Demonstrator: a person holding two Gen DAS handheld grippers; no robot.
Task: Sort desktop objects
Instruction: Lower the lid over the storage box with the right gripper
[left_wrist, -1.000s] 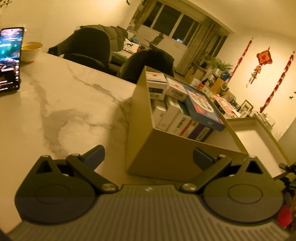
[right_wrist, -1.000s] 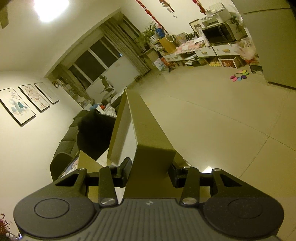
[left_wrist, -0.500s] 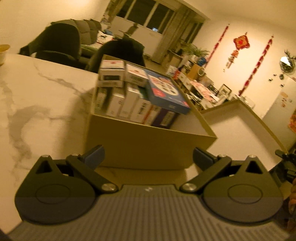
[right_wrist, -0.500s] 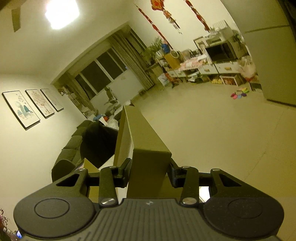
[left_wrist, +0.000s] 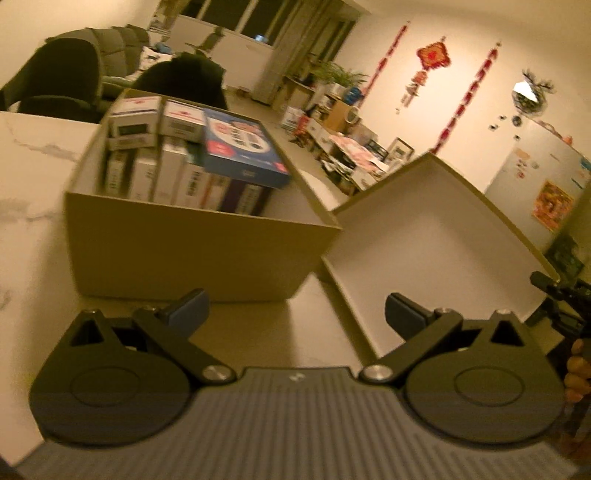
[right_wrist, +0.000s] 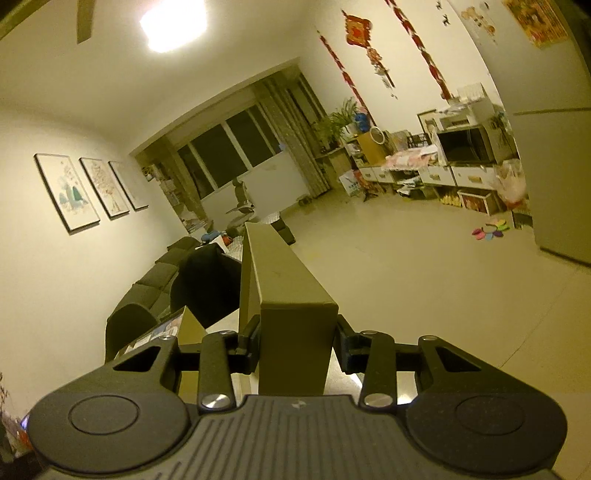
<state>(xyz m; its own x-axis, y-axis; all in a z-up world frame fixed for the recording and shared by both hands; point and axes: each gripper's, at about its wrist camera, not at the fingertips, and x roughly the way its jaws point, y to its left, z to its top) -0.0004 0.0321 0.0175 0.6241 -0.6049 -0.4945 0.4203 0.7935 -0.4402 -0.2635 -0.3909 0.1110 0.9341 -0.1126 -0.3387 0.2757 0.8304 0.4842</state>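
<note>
A tan cardboard box stands on the white marble table, packed with several small cartons and a blue flat box on top. Its lid is tilted up to the right of the box, white inside facing me. My left gripper is open and holds nothing, just in front of the box's near wall. In the right wrist view my right gripper is shut on the lid's rim, which runs away from the camera. The right gripper also shows at the lid's right edge.
Dark chairs stand behind the table's far side. The table's edge runs close along the box's right side, with open floor beyond. A sofa lies further back. A fridge stands at the right.
My left gripper has swung rightwards, so the box slid left in view and the lid came into sight. The phone and bowl left the view. The lid has tipped up higher in the right gripper.
</note>
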